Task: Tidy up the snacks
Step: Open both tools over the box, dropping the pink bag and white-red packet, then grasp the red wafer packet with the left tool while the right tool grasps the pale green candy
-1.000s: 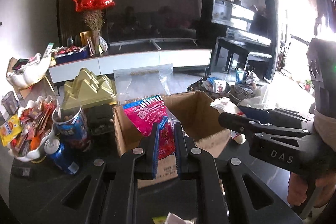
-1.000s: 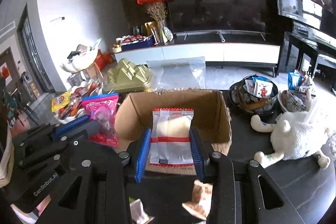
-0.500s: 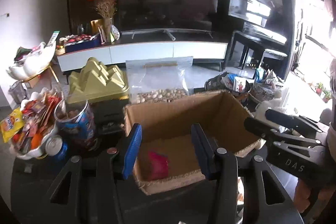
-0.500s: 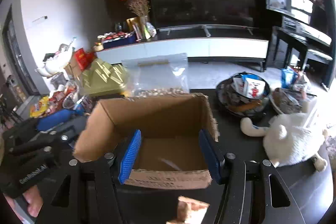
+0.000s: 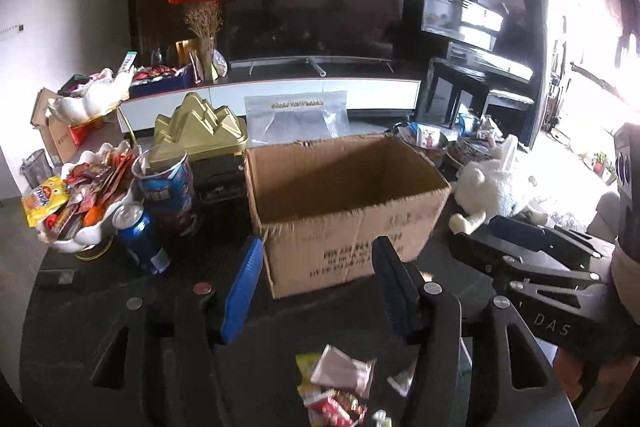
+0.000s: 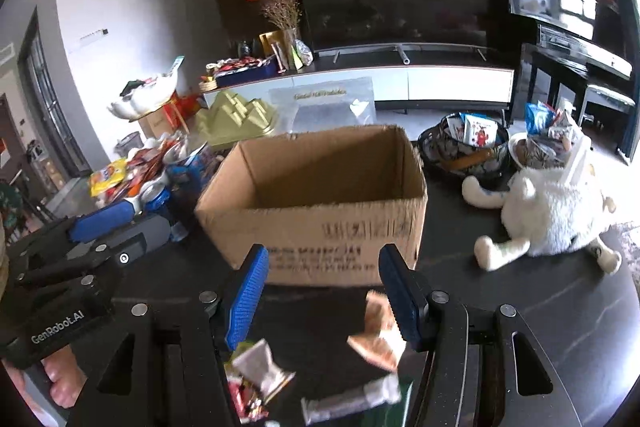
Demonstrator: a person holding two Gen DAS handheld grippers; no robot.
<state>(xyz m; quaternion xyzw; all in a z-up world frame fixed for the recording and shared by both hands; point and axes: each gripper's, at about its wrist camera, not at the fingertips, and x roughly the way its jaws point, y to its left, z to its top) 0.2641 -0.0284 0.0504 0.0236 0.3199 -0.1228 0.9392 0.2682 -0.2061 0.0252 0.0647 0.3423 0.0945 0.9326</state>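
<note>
An open cardboard box (image 5: 348, 187) (image 6: 312, 195) stands on the dark table; its inside bottom is hidden from here. My left gripper (image 5: 318, 255) hangs just in front of the box with its jaws opening and nothing between them. My right gripper (image 6: 324, 255) is open and empty in front of the same box wall. Loose snack packets (image 5: 340, 379) lie on the table under the left gripper. A silver packet (image 6: 260, 367) and an orange one (image 6: 376, 335) lie under the right gripper. Each gripper shows at the edge of the other's view.
Left of the box are a white bowl of snacks (image 5: 80, 195), a blue can (image 5: 140, 239), a blue tub (image 5: 166, 183) and a gold tin (image 5: 200, 131). A white plush toy (image 6: 552, 211) and a snack basket (image 6: 464, 143) sit to the right. A clear zip bag (image 5: 296, 119) stands behind.
The left gripper let go of a pink packet and the right of a white one over the box. Both jaws opened and both grippers drew back from the box.
</note>
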